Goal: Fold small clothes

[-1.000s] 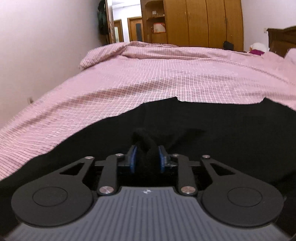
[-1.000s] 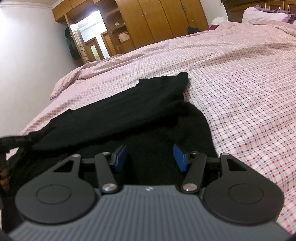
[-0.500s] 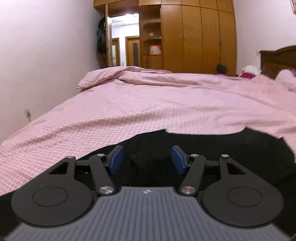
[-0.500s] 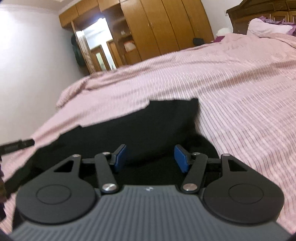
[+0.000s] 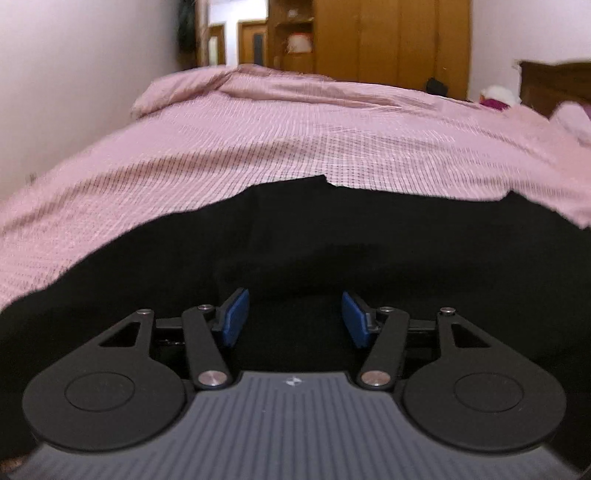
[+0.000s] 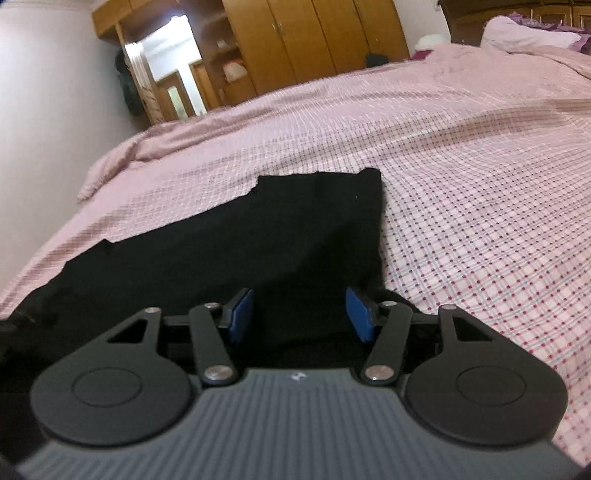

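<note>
A black garment (image 5: 369, 236) lies spread flat on the pink checked bedspread (image 5: 295, 140); it also shows in the right wrist view (image 6: 258, 236). My left gripper (image 5: 295, 317) is open and empty, low over the garment's near part. My right gripper (image 6: 299, 315) is open and empty, low over the garment near its right edge. The blue pads (image 6: 242, 314) of each gripper stand wide apart with only black cloth behind them.
The bedspread (image 6: 480, 184) stretches far ahead and to the right. A rumpled quilt edge (image 5: 229, 81) lies at the far end. Wooden wardrobes (image 5: 388, 40) and a doorway stand beyond. A white wall (image 5: 74, 74) runs along the left. Pillows (image 6: 524, 33) lie far right.
My left gripper let go of the black cloth it pinched and opened. Both grippers lifted, then dropped low over the garment again. The garment now lies flatter.
</note>
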`<action>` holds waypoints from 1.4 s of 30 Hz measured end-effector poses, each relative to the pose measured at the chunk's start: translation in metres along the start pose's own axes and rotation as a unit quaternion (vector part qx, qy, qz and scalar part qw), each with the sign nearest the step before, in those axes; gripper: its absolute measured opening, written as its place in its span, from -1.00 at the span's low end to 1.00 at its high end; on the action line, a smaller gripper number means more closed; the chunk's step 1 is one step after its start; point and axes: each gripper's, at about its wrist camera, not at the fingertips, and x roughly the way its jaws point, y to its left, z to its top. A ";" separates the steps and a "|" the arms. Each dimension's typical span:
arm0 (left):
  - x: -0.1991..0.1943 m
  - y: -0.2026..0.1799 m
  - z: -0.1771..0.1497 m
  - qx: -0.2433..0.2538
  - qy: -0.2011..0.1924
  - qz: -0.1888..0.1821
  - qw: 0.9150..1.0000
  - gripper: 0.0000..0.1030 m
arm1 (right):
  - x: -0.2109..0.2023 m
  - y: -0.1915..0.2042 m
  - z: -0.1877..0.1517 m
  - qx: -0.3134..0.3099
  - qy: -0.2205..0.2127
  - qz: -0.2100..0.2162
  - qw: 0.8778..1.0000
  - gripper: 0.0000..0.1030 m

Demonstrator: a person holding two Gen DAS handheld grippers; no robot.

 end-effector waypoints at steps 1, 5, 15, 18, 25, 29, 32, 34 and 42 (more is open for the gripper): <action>0.001 -0.005 -0.001 0.014 -0.002 0.009 1.000 0.22 | 0.000 0.000 0.000 -0.001 0.000 0.000 1.000 0.10; 0.000 -0.006 -0.001 0.009 0.000 0.014 1.000 0.23 | 0.001 0.000 -0.002 -0.004 -0.004 0.000 1.000 0.10; -0.048 0.016 0.020 -0.022 0.027 0.058 0.998 0.43 | -0.002 0.000 0.000 0.005 -0.008 0.008 1.000 0.12; -0.066 0.031 0.022 -0.030 0.026 0.071 0.997 0.45 | -0.007 0.001 0.004 0.011 -0.005 0.007 1.000 0.13; -0.096 0.066 0.020 -0.043 0.044 0.106 0.992 0.58 | -0.039 0.022 0.010 -0.011 -0.024 0.010 1.000 0.42; -0.106 0.082 0.007 -0.028 0.053 0.128 0.990 0.63 | -0.055 0.032 0.012 -0.033 -0.027 0.013 0.999 0.41; -0.111 0.095 -0.007 -0.022 0.065 0.139 0.988 0.63 | -0.064 0.036 0.012 -0.029 -0.023 0.015 0.999 0.41; -0.113 0.105 -0.015 -0.029 0.073 0.140 0.987 0.64 | -0.068 0.039 0.011 -0.027 -0.020 0.013 0.999 0.41; -0.114 0.133 -0.044 -0.022 0.088 0.105 0.990 0.64 | -0.073 0.057 -0.001 -0.029 0.015 -0.012 0.999 0.41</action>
